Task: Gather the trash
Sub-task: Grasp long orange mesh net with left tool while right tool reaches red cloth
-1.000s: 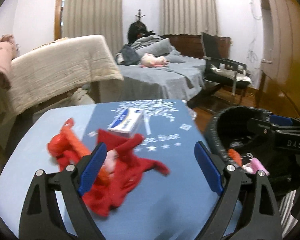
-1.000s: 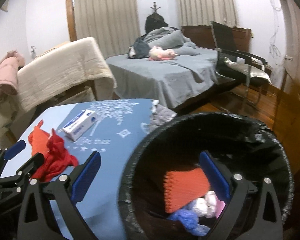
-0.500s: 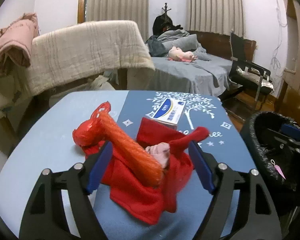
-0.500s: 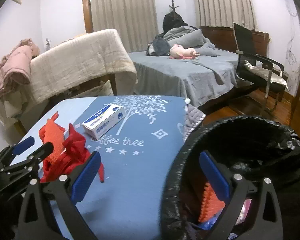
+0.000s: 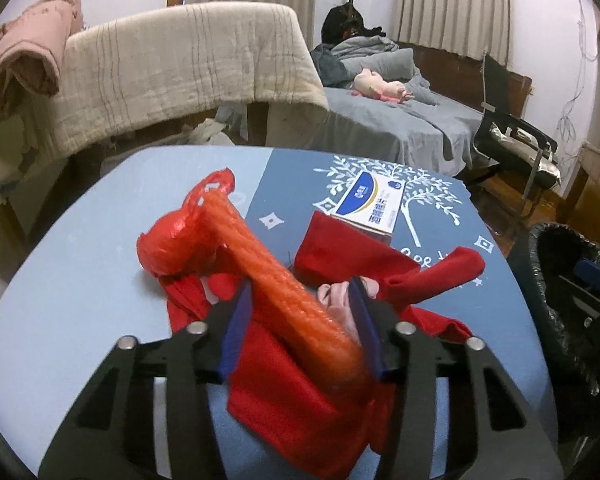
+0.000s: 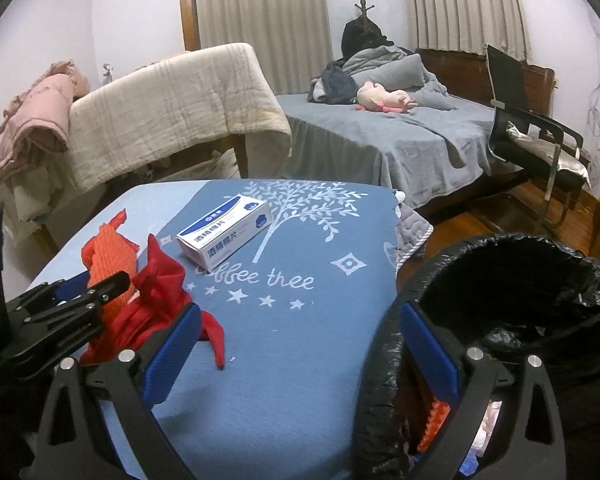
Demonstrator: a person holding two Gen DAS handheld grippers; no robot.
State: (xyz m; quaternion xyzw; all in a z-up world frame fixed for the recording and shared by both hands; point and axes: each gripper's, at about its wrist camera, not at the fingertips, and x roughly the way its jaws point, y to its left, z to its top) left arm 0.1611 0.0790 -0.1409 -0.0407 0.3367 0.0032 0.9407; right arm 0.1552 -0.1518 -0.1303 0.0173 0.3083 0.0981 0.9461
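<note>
An orange net roll (image 5: 284,292) lies slanted on a crumpled red cloth (image 5: 292,392) on the blue table (image 5: 80,280). A red plastic bag (image 5: 172,240) is bunched at its far end. My left gripper (image 5: 302,324) has the roll's near end between its blue pads. Its jaws are closing; the right pad meets the roll and the left pad stands a sliver off. From the right wrist view the left gripper (image 6: 100,292) sits over the roll (image 6: 112,256) and cloth (image 6: 160,280). My right gripper (image 6: 300,354) is open and straddles the rim of the black-lined bin (image 6: 512,248).
A white and blue box (image 6: 224,232) lies on the table behind the red pile. The bin holds an orange piece (image 6: 434,424) and other scraps. Beyond stand a blanket-draped frame (image 6: 172,92), a grey bed (image 6: 380,132) and a black chair (image 6: 536,136).
The left gripper advanced over the red pile and its jaws narrowed around the orange roll. The right gripper swung left, so the bin slid towards the right of its view.
</note>
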